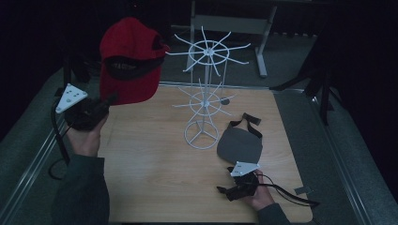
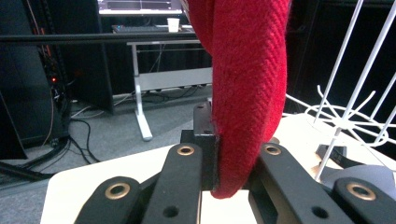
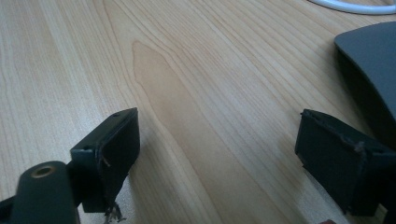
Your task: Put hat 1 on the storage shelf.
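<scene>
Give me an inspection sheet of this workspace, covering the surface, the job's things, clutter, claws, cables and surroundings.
Surface: light wooden tabletop, bare across the front.
Job's things: red cap held up left of the white wire rack; the rack stands upright mid-table with no cap on its prongs; grey cap lies flat by the rack's base.
Clutter: nothing seen.
Claws: left claw shut on the red cap's edge; right claw open, low over the wood beside the grey cap.
Cables: one trails from each claw, left cable off the table edge, right cable across the front corner.
Surroundings: dark room, grey desk frame behind.
</scene>
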Tool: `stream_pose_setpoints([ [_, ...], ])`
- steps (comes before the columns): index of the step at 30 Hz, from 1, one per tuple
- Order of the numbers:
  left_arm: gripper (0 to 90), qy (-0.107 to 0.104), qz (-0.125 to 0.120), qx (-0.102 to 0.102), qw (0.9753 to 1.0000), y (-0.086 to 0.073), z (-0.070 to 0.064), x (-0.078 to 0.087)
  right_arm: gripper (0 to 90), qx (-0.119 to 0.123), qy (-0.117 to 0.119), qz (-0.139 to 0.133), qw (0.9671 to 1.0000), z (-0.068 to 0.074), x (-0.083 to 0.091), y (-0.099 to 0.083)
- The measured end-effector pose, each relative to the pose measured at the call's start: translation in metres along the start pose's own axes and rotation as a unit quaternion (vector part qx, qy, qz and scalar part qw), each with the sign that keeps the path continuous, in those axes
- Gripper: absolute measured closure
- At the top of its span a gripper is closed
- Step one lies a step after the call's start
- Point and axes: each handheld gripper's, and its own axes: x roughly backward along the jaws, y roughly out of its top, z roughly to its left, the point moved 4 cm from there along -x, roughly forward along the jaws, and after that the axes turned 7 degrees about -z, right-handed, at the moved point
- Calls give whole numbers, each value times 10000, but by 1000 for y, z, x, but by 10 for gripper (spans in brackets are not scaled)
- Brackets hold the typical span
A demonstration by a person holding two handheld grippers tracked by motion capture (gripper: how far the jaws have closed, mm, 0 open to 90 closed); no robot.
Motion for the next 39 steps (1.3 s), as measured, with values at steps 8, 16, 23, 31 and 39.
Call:
stream_pose_setpoints([
  [8, 858, -37, -72, -19, 10000, 5, -4, 0, 138, -1, -1, 1, 10000, 0, 0, 0],
  [16, 858, -60, -198, 25, 9998, 12, -6, 0, 138, -2, -1, 2, 10000, 0, 0, 0],
  [23, 857, -92, -317, 106, 9994, 20, -9, -5, 138, 0, 0, 1, 10000, 0, 0, 0],
  [31, 857, -56, -381, 155, 9991, 24, -12, -12, 138, -1, -1, 1, 10000, 0, 0, 0],
  [39, 857, -49, -539, 359, 9979, 27, -13, -14, 138, -2, -1, 2, 10000, 0, 0, 0],
])
